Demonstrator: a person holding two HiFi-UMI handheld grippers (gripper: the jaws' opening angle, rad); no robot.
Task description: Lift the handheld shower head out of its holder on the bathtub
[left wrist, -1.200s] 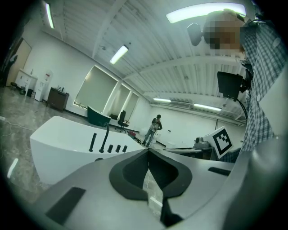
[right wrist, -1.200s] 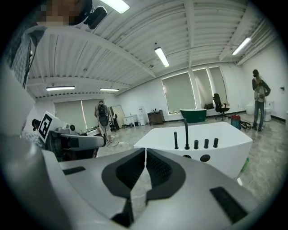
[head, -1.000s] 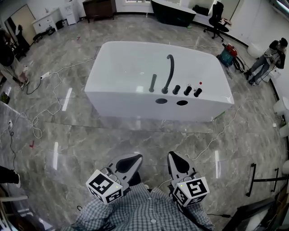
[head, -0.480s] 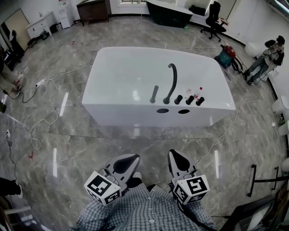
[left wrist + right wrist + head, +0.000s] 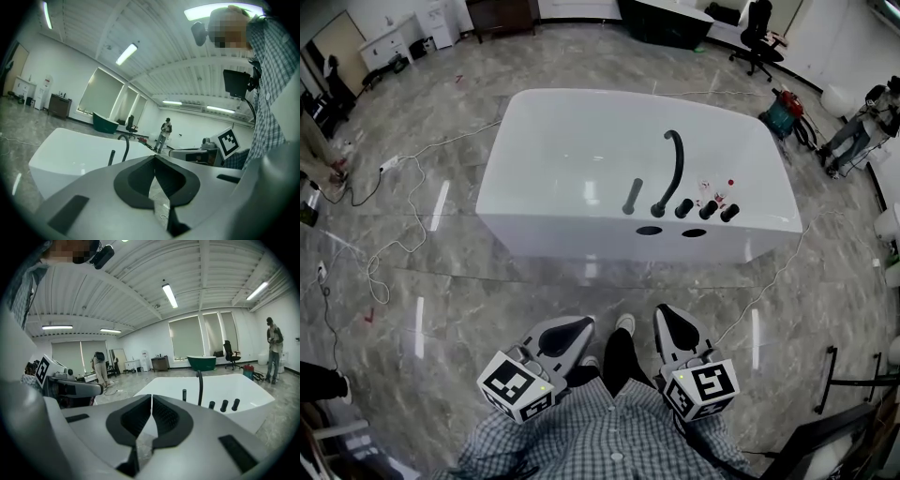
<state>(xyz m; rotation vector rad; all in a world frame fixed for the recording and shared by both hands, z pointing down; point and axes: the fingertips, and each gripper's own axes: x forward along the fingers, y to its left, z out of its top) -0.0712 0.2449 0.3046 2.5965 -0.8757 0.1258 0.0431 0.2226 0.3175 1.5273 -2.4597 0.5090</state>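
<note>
Marble floor (image 5: 487,300), white bathtub (image 5: 581,141), shower head (image 5: 633,196) seemingly upright on its rim, left gripper (image 5: 153,159) and right gripper (image 5: 151,397) closed, empty.

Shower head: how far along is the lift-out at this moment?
Done: nothing yet; the shower head stands upright on the bathtub rim beside the curved spout. In hand: only the approach; the left gripper and right gripper are shut, empty and close to the person's body, with floor between them and the bathtub. Left: reach the rim, open a gripper, grip the shower head, lift it out.
</note>
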